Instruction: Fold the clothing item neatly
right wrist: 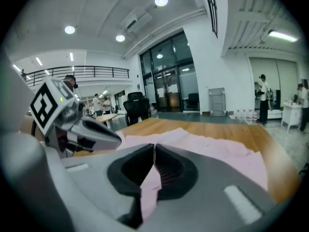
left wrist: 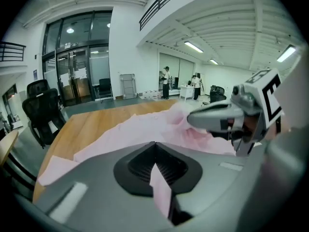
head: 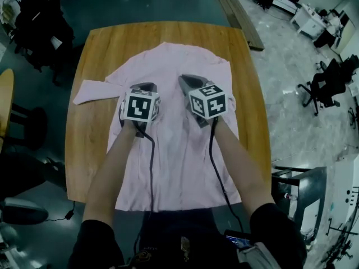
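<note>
Two clenched grips on the soft pink shirt (head: 182, 167), left gripper (head: 147, 86) and right gripper (head: 185, 79), rounded wooden table (head: 84, 150).

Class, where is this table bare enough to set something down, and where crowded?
Bare: the table left of the shirt, below the sleeve, and the far band. Crowded: the middle, where the left hand-held gripper and right hand-held gripper pinch fabric.
</note>
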`<act>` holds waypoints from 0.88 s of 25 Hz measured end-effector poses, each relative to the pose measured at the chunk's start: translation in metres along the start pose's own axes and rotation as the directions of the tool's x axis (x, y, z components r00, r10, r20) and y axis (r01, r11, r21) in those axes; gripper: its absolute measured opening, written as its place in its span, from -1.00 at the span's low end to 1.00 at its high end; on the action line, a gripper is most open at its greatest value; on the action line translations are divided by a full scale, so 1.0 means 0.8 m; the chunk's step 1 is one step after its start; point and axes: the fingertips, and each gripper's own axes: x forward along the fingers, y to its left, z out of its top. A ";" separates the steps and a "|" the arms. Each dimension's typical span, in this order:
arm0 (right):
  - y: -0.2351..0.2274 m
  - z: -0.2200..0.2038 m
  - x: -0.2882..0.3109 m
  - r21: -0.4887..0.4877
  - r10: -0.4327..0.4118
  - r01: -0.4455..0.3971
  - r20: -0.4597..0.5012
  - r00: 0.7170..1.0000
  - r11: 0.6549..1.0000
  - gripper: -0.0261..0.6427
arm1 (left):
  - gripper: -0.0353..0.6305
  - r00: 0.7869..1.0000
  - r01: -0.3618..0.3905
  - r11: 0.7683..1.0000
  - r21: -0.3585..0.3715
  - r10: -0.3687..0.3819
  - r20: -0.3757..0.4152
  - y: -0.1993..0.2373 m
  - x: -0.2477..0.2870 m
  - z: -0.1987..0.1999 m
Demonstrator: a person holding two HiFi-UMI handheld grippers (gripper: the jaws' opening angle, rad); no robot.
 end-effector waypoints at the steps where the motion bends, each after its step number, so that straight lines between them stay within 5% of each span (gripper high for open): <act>1: 0.016 -0.026 0.016 0.004 0.023 -0.023 -0.052 0.998 1.000 -0.88 | -0.88 1.000 -0.006 1.000 -0.007 0.006 -0.012 0.008 -0.003 -0.010; 7: 0.072 -0.143 0.072 0.002 0.110 -0.115 -0.305 0.946 0.993 -0.85 | -0.87 0.996 0.014 0.999 -0.038 -0.017 -0.082 0.026 -0.005 -0.065; 9: 0.088 -0.159 0.074 -0.052 0.128 -0.156 -0.350 0.928 0.986 -0.71 | -0.87 0.995 0.028 0.999 -0.040 -0.032 -0.090 0.026 -0.003 -0.072; 16: 0.108 -0.160 0.049 -0.255 0.133 -0.246 -0.390 0.911 0.935 -0.53 | -0.87 0.995 0.082 0.997 0.000 -0.082 -0.060 0.005 0.029 -0.046; 22: 0.100 -0.147 0.013 -0.251 0.170 -0.275 -0.370 0.913 0.928 -0.54 | -0.42 0.970 0.222 0.973 0.064 -0.214 -0.112 -0.049 0.095 -0.018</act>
